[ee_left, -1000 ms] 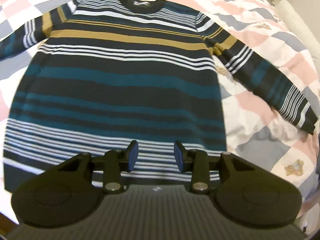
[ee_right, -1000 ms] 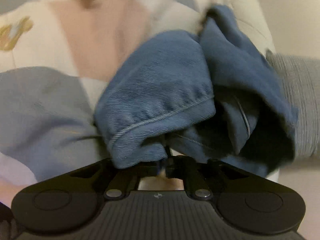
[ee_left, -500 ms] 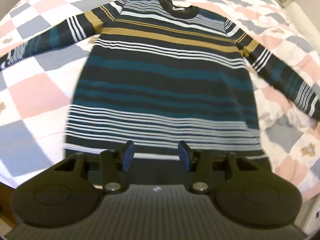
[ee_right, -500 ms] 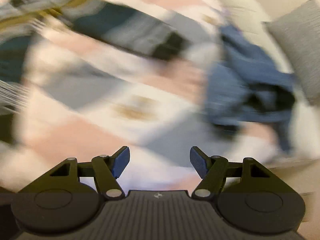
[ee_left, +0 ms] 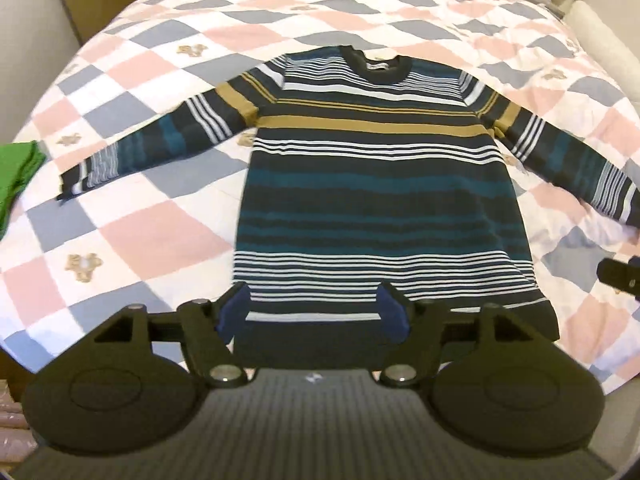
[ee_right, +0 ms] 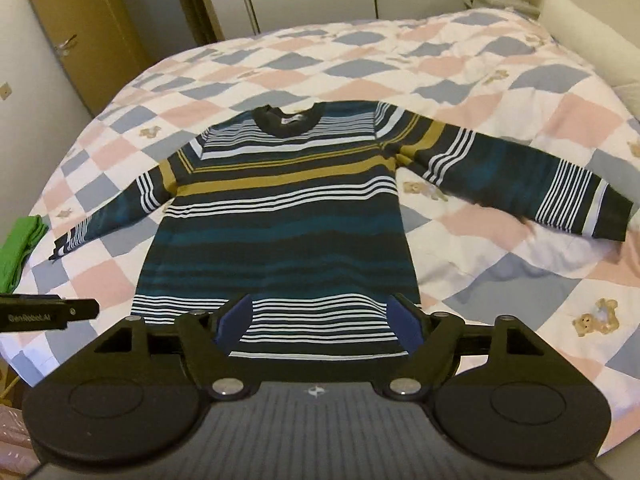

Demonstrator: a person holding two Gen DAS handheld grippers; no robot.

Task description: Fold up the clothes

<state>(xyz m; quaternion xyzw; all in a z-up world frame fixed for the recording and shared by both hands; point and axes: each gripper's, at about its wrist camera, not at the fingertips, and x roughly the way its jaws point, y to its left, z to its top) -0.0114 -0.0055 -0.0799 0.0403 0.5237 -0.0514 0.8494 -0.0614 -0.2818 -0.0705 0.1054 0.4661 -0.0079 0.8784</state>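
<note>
While both hand-held grippers [ee_left: 314,312] [ee_right: 318,318] are opening, empty, the striped sweater [ee_left: 380,200] lies flat, sleeves spread.

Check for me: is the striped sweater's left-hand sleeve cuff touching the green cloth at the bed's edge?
Apart. In the left wrist view, the striped sweater has its cuff ending short of the green cloth, with bare quilt between them.
</note>
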